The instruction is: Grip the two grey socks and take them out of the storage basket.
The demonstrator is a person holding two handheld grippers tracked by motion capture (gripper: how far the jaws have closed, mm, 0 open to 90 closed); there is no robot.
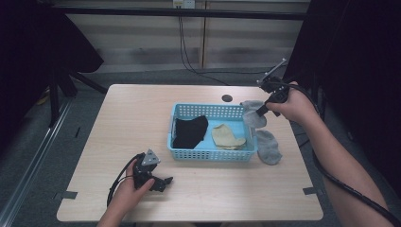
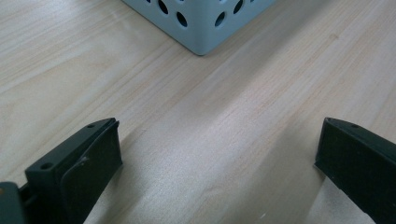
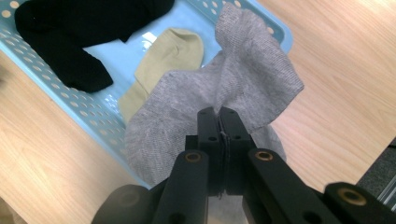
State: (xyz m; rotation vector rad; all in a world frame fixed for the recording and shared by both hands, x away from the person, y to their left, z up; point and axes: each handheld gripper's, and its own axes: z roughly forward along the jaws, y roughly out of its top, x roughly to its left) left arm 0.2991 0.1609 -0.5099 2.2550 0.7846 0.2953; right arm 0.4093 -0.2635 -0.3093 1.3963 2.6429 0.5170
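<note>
The left hand-held gripper (image 1: 163, 181) rests on the surface (image 1: 132, 118), jaws spread wide and empty, just before the blue basket (image 1: 208, 153). At the basket's right end, the right hand-held gripper (image 1: 259, 112) pinches a grey sock (image 1: 252, 115) tight, lifted above a second grey sock (image 1: 269, 146).

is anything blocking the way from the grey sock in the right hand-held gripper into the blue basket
Nothing visible does. The right hand-held gripper is shut on the grey fabric sock, which hangs at the right end of the light blue perforated plastic basket. The black sock and beige sock inside leave bare floor.
</note>
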